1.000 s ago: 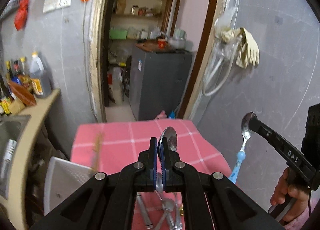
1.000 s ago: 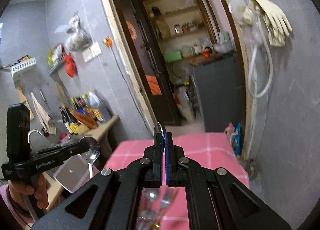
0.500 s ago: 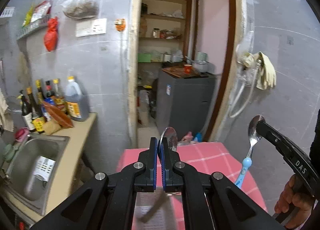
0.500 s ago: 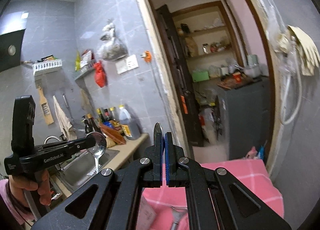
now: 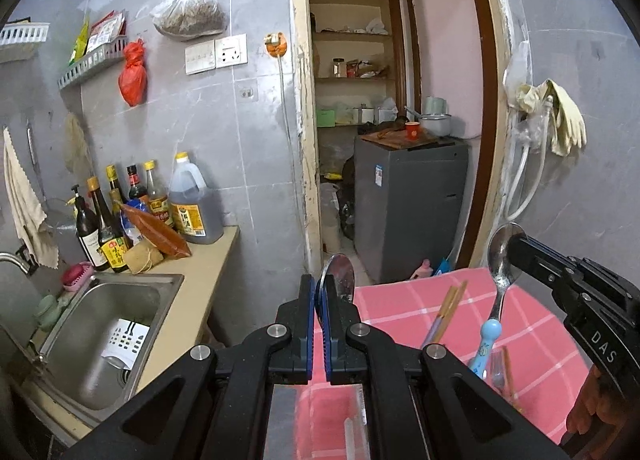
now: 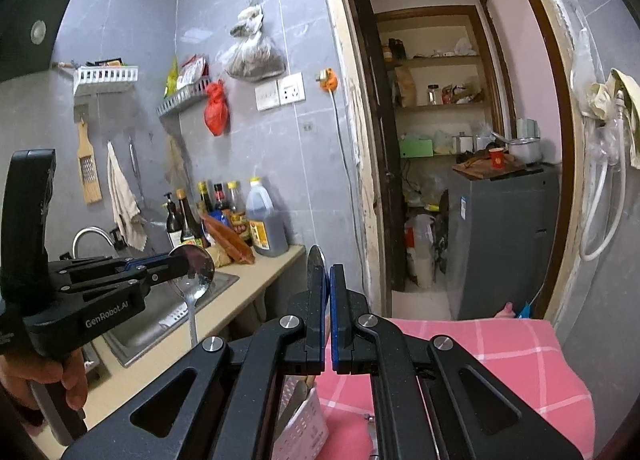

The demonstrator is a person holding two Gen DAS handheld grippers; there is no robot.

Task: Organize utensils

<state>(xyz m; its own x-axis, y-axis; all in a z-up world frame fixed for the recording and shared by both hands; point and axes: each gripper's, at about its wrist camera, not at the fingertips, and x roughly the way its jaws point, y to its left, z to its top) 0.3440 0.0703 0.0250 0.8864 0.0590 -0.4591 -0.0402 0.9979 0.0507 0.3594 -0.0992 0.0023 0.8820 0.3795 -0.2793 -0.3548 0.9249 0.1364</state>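
sink (image 5: 100, 324): one, sitting left of and below the left gripper; steel basin, white slotted piece lying inside.
bottles (image 5: 132, 204): about six, standing on the counter (image 5: 188, 300) beyond the sink, against the wall; exact count blurring at the back row.
left gripper (image 5: 319, 292): jaws pressing together on a metal spoon (image 5: 340, 274); bowl sticking up past the tips, handle hanging down out of sight in the left wrist view, showing plainly in the right wrist view.
white basket (image 6: 304, 424): one, lying below and just behind the right gripper's jaws in its own view; contents too hidden to count.
chopsticks (image 5: 446, 314): one pair, lying right of the left gripper on the pink checked table (image 5: 532, 324).
right gripper (image 5: 505, 246): jaws pinching the bowl of a blue-handled spoon (image 5: 500, 288); handle hanging down over the table.
spoons: two in total, one per gripper, both held clear of everything.
edges: counter edge running just left of the table; table's far edge ending before the doorway (image 5: 360, 120).
open room: gap between the two grippers staying free; air above sink and table free.
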